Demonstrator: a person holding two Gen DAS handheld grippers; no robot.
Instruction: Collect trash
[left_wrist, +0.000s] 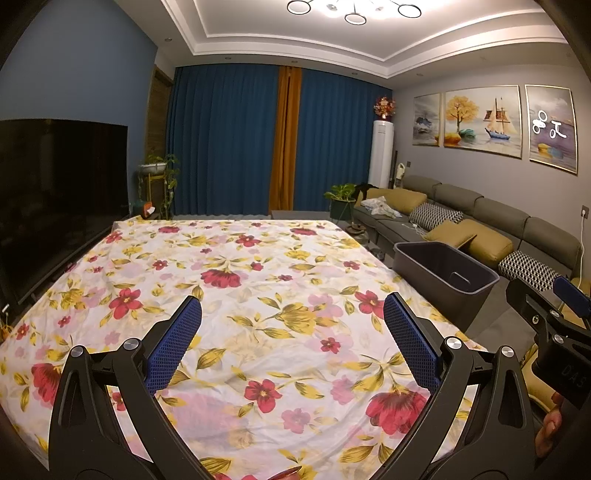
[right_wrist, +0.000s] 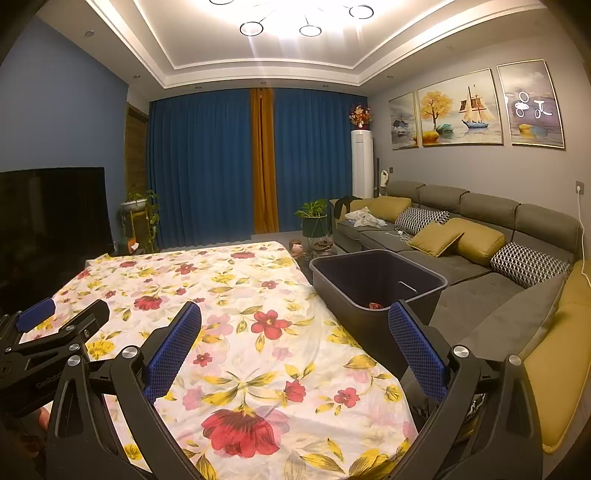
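Note:
A dark grey bin (right_wrist: 373, 284) stands at the right edge of the table with the floral cloth (right_wrist: 236, 295). A small red piece (right_wrist: 375, 305) lies at its bottom. The bin also shows in the left wrist view (left_wrist: 443, 269). My left gripper (left_wrist: 291, 332) is open and empty above the near part of the cloth (left_wrist: 258, 295). My right gripper (right_wrist: 295, 339) is open and empty over the cloth's right edge, its right finger near the bin's front corner. A reddish object (left_wrist: 286, 472) peeks in at the bottom edge of the left wrist view. No loose trash shows on the cloth.
A grey sofa (right_wrist: 461, 236) with yellow and patterned cushions runs along the right wall. A black TV (left_wrist: 55, 192) stands left of the table. Potted plants (right_wrist: 314, 218) and blue curtains (right_wrist: 207, 166) are at the far end. The right gripper's body (left_wrist: 554, 325) shows at the right of the left view.

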